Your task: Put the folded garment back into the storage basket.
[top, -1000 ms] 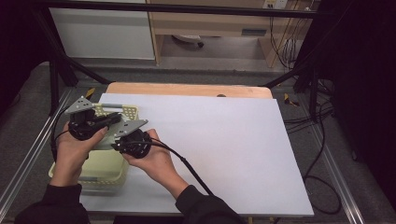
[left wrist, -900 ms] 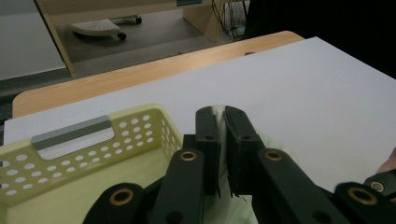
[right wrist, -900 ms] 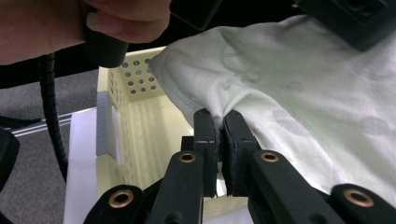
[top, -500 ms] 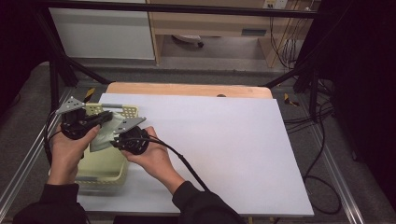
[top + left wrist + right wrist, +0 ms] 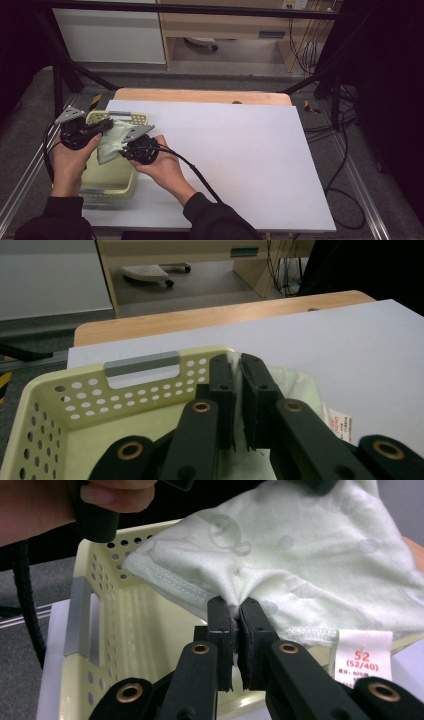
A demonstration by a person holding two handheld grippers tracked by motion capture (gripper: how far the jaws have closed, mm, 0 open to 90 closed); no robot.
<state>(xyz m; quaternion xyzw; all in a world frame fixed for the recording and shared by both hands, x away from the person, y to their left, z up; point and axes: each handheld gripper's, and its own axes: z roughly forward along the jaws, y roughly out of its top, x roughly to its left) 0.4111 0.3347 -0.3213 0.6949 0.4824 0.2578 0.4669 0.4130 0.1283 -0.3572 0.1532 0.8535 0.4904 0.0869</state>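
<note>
Nearest the person, the right gripper has its fingers closed on a bunched fold of the pale green cloth, pinching it just above a stitched hem; a white label printed "52" in red hangs from the hem to the right of the fingers. The cloth spreads up and away from that pinch, over the basket. In the high view the cloth hangs stretched between both grippers, above the basket at the tabletop's left edge. The left gripper holds the cloth's farther edge: its fingers are nearly together with a thin layer of cloth caught between them, over the basket's far right corner.

Against half a second ago, both hands have drawn slightly toward the person and apart, so the cloth is pulled more taut; the basket has not moved.

The cloth is soft knit with faint round printed motifs. The basket is cream plastic, rectangular, its walls pierced with rows of round holes, with a grey handle set in the far wall. The tabletop is a smooth white sheet over wood
</note>
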